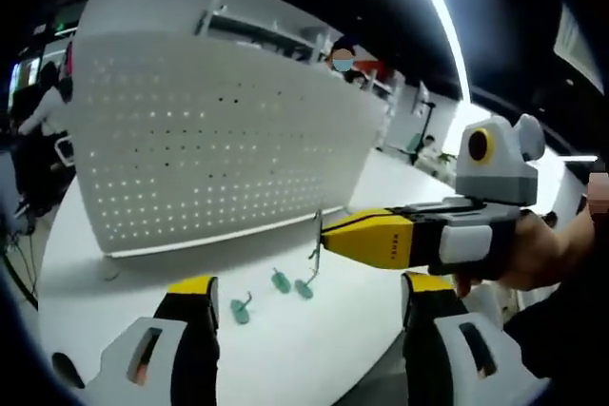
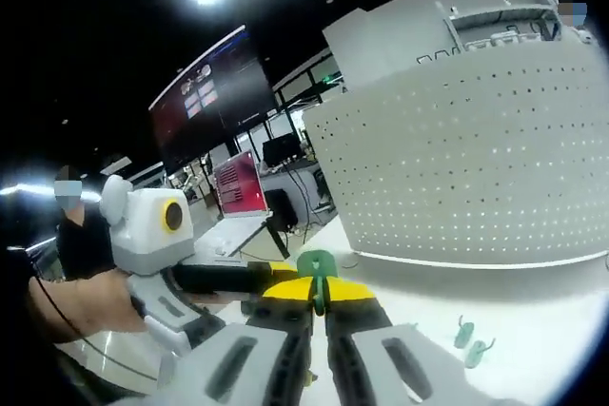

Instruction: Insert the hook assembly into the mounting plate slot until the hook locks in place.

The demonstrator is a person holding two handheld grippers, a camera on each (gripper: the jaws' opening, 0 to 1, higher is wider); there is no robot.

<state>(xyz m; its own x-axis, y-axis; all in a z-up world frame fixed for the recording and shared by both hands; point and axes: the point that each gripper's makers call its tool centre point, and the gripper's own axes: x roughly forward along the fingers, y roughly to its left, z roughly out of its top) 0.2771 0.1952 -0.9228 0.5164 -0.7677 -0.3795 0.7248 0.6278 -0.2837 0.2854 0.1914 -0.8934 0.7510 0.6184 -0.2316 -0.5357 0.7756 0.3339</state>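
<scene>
Two yellow-tipped jaws of the left gripper [image 1: 303,303] stand wide apart at the bottom of the left gripper view, with nothing between them. Just beyond them three small teal plastic hook bases with thin metal hooks [image 1: 278,290] lie loose on the white tabletop [image 1: 285,358] — scattered in a short row, their wires pointing different ways.

Past these, the right gripper [image 1: 325,235] reaches in from the right of that view, a hand [image 1: 533,252] behind it. Its yellow jaws are closed to a point on a thin metal hook assembly [image 1: 315,240], whose long axis runs roughly upright, one end in the jaws and the other toward the table. In the right gripper view the same jaws are pressed together on a green plastic piece [image 2: 315,265] sticking up from their tips; which way the wire points there I cannot tell.

Farther back stands the white perforated mounting plate [image 1: 209,140] — upright on the tabletop, its hole-covered face toward both grippers. The held hook is near its lower edge, apart from it.
</scene>
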